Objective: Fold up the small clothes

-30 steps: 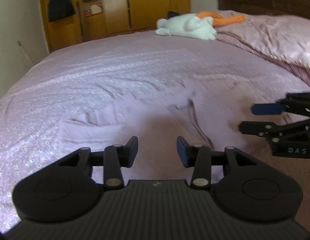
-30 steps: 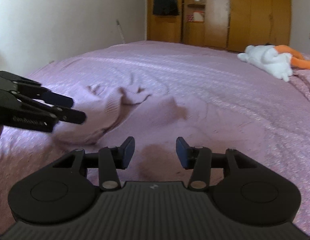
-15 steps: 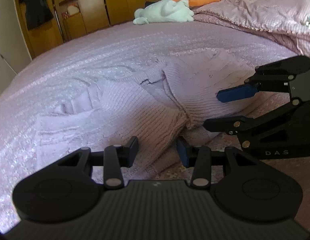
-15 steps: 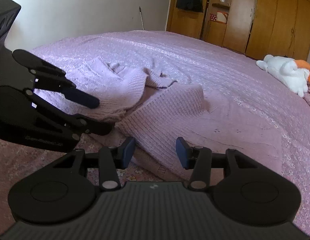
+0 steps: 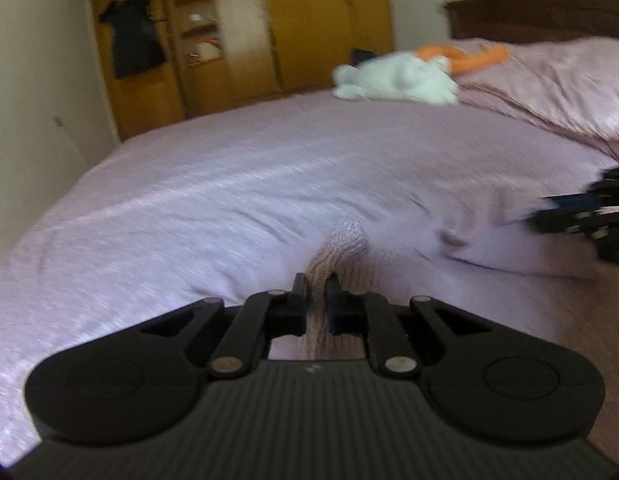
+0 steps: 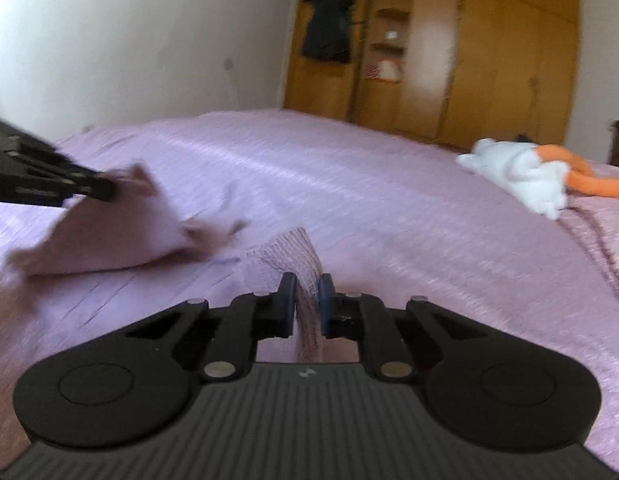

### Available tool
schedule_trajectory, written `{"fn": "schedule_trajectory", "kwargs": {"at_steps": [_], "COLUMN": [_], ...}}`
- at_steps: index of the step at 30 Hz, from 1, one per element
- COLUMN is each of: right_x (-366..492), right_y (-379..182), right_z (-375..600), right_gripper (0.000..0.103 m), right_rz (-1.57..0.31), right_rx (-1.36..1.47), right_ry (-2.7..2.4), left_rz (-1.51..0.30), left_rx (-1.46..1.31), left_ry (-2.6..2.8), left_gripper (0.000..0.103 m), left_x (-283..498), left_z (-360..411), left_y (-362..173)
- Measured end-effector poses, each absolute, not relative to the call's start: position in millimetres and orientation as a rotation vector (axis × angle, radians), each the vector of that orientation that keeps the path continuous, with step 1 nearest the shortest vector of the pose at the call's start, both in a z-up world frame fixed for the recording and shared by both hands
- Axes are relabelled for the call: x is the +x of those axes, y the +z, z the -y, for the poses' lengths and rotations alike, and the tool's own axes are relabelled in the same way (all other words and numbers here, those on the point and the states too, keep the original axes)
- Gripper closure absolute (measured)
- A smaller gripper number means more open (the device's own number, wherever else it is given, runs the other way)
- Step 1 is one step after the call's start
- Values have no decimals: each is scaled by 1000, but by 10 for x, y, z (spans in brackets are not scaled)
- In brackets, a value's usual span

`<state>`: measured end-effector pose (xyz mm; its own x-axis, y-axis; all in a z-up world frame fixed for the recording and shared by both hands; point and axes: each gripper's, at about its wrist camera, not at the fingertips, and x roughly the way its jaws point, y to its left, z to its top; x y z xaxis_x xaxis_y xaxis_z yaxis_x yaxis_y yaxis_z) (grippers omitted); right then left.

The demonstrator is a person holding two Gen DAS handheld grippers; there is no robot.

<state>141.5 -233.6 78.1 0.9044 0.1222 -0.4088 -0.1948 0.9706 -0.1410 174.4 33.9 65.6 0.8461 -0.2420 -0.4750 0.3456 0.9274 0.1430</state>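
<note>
In the left wrist view, the left claw (image 5: 317,294) has just been closing and is now clamped on a fold of the pink knitted garment (image 5: 341,248), lifted off the bed (image 5: 229,184).

In the right wrist view, the right claw (image 6: 307,294) has likewise been closing and is pinched on another edge of the garment. A fold is judged begun; next, both edges should be carried over together. No writing can be read.

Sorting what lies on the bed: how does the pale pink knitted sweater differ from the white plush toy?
The pale pink knitted sweater is near, lifted and pinched by the left gripper and right gripper; the white plush toy lies far off, untouched. The sweater is one colour; the toy has orange parts. Both are on the pink bedspread.
</note>
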Motion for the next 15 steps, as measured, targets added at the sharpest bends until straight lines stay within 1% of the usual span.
{"fn": "schedule_trajectory", "kwargs": {"at_steps": [3,7,12,15], "right_x": [1579,1842,2154,2321], "right_y": [849,806,574,324], "right_z": [2550,2832,3064,3110], "right_gripper": [91,91,91,91], "right_rz": [-396,-428,-532,-608], "right_rx": [-148,-104,-86,-104], "right_ry": [93,6,-52,-67], "left_rz": [-449,-451,-543,-602], "left_rx": [187,158,93,114], "left_ry": [-260,-177,-133,-131], "left_gripper": [93,93,93,92], "left_x": [1950,2224,2607,2759], "left_z": [-536,-743,-977,-1017], "left_y": [761,785,582,405]}}
